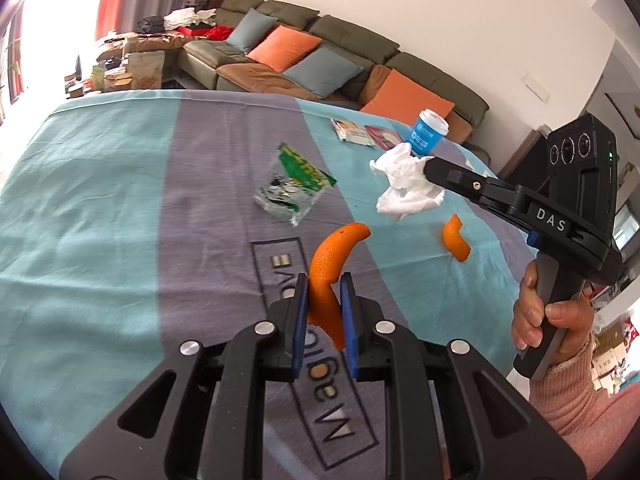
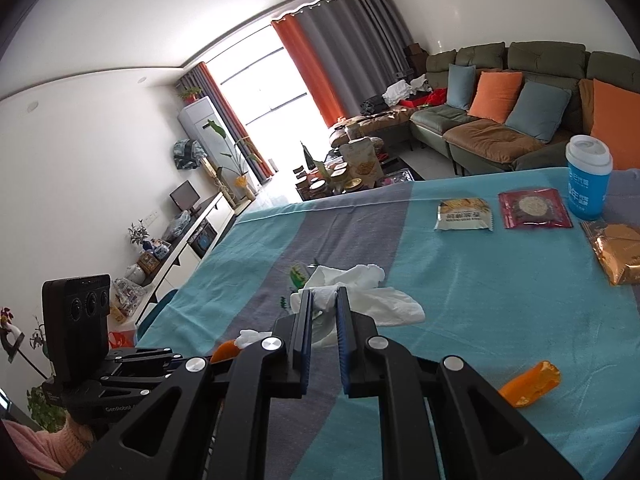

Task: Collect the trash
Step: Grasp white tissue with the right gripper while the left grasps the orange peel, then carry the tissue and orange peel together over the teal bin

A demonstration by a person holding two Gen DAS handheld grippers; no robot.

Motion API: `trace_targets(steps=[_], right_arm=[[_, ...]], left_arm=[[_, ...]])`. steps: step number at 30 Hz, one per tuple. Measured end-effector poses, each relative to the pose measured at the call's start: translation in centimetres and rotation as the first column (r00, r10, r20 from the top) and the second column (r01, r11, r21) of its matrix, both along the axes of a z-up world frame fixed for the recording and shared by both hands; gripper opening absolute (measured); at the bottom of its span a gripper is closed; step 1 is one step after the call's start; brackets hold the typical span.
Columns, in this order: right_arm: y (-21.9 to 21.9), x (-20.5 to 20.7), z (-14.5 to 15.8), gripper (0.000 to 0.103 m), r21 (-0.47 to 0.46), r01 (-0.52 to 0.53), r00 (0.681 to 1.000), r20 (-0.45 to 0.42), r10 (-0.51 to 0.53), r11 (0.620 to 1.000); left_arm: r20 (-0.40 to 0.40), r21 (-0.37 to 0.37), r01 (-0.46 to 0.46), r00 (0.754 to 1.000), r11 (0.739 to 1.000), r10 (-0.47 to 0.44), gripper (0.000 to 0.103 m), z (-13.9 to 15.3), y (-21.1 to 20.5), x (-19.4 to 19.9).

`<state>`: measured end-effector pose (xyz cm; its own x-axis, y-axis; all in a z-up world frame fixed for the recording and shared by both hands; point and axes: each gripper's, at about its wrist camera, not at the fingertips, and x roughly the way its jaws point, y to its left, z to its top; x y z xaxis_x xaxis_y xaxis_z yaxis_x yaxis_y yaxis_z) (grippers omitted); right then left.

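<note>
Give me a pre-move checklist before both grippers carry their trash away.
1. Left gripper shut on the orange peel: ok.
2. Right gripper shut on the crumpled tissue: ok.
3. Both loads lifted off the tablecloth: ok for the peel; cannot tell for the tissue.
4. Bin to drop into: cannot tell, none in view.
5. Trash left on the table: not ok, a second peel and a clear wrapper remain.
6. Blue cup upright and apart from the grippers: ok.

Bright window glare, sharp focus, fisheye-curved dark edges.
</note>
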<state>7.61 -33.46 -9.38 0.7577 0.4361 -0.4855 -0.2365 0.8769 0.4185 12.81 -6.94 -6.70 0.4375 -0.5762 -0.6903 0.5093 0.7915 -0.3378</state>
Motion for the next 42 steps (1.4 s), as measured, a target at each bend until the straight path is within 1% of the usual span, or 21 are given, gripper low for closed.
trace_targets(steps=[10, 19, 28, 42], right_arm=[[3.2, 0.4, 0.3, 0.01, 0.01, -0.079, 0.997, 0.01, 0.079, 0.997], [5.7, 1.2, 0.3, 0.01, 0.016, -0.141, 0.99, 0.01, 0.141, 0.99], [7.8, 1.8, 0.4, 0.01, 0.023, -0.192, 0.981, 0.005, 0.192, 0.981], [10.7, 3.2, 0.0, 0.01, 0.026, -0.268, 0.963, 0.001, 0.268, 0.963]], left_arm=[[0.014, -0.017, -0.073, 0.997, 0.997, 0.073, 0.016, 0.7, 3.5, -0.5], [0.019, -0.011, -0.13, 0.991, 0.991, 0.131, 0.016, 1.2, 6.3, -0.6], [0.031, -0.016, -0.181, 0.983, 0.983, 0.182, 0.016, 1.7, 9.0, -1.1], [0.035, -0.022, -0.255, 0.966, 0.967, 0.255, 0.016, 2.1, 12.1, -1.6]])
